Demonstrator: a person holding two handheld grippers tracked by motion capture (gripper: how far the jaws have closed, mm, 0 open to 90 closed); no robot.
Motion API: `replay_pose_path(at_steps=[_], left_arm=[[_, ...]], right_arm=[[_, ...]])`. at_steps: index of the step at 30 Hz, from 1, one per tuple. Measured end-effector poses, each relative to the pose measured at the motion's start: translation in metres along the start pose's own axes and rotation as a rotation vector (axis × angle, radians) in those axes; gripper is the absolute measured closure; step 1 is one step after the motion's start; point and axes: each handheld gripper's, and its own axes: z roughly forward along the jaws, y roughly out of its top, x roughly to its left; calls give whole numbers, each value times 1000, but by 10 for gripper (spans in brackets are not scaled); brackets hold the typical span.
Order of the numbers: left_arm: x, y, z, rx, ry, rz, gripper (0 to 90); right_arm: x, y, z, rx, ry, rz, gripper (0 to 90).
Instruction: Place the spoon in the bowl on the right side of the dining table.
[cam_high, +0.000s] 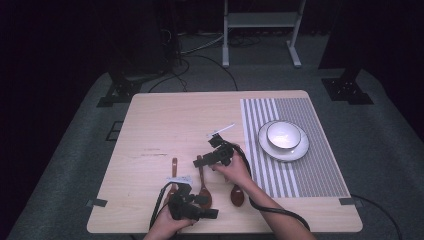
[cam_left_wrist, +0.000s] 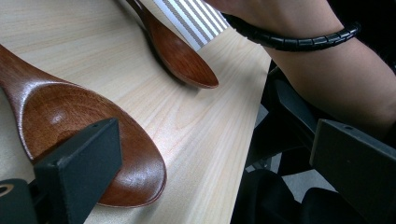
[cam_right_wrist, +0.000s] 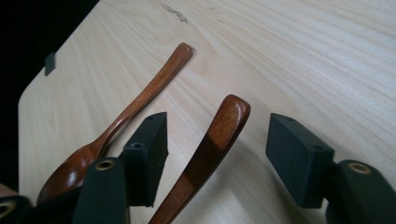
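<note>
Right gripper view: the middle spoon's handle (cam_right_wrist: 219, 140) lies between the parted, untouching fingers (cam_right_wrist: 299, 158); right gripper (cam_right_wrist: 217, 156) open.

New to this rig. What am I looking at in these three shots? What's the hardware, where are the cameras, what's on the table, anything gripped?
No robot arm here: a person holds a two-jaw gripper in each hand, each with its own camera.

The high view looks down from above the person's side. It shows the wooden table, a striped placemat and a white bowl on a plate. Three brown wooden spoons lie near the front edge.

The right gripper view looks along the right gripper. Its jaws straddle the middle spoon's handle with gaps on both sides, so nothing is gripped yet. The left spoon lies beside it.

The left gripper view shows the left gripper open and low over the table's front edge, one jaw over the middle spoon's bowl. The right spoon lies farther off.
</note>
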Motion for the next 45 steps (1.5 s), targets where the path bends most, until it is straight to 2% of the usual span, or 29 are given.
replay_pose_path(at_steps=[3, 8, 15, 23, 29, 34, 38, 45], left_arm=[[0, 0, 0, 1, 1, 2, 10], [0, 0, 0, 2, 0, 1, 10], [0, 0, 0, 2, 2, 2, 10], [-1, 0, 0, 0, 3, 1, 10], [0, 1, -1, -9, -7, 6, 10], [2, 2, -5, -25, -31, 13, 10], [0, 4, -9, -53, -43, 26, 10], [-1, 4, -12, -74, -33, 31, 10]], right_arm=[[-1, 0, 3, 3, -13, 7, 483], [-5, 0, 3, -3, -2, 34, 656], [-13, -4, -9, -40, 58, 114, 708], [-19, -10, -25, -94, 133, 173, 753], [-21, -15, -34, -135, 204, 241, 803], [-22, -15, -39, -155, 261, 270, 832], [-23, -16, -46, -165, 263, 272, 834], [-31, -17, -66, -206, 253, 293, 834]])
